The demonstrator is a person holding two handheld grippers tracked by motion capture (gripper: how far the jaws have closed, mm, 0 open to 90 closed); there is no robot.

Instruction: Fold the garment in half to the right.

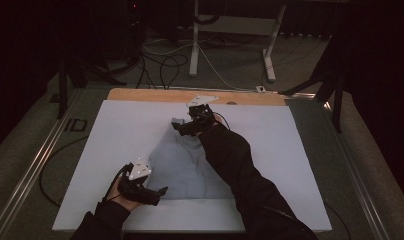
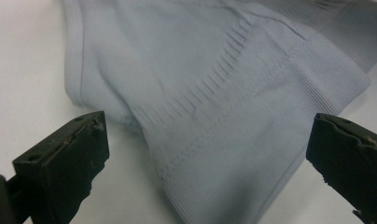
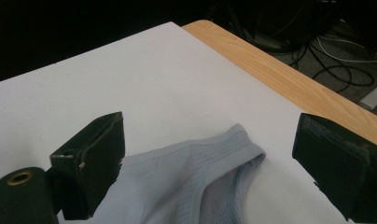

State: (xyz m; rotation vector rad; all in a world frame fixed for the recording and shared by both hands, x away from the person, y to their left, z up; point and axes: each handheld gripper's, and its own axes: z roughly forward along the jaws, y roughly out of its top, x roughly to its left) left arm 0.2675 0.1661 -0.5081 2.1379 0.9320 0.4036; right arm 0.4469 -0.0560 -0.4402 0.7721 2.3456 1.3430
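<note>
A pale blue knit garment (image 1: 182, 162) lies spread on the white board (image 1: 120, 130) in the middle of the table. My left gripper (image 1: 160, 192) rests at the garment's near left corner, jaws wide apart. The left gripper view shows the ribbed hem (image 2: 252, 140) between its open fingertips (image 2: 65, 158). Over the garment's far end hangs my right gripper (image 1: 182, 128), reached across on a dark sleeve (image 1: 240, 170). It is open too, with a mesh strap edge (image 3: 224, 144) lying between and below its jaws, untouched.
The board's far edge shows a strip of wooden tabletop (image 1: 155, 94). Beyond it are cables (image 1: 165, 62) on the floor and a white table frame (image 1: 195, 40). Metal rails (image 1: 35, 160) run along the left side. Bare white board lies left and right of the garment.
</note>
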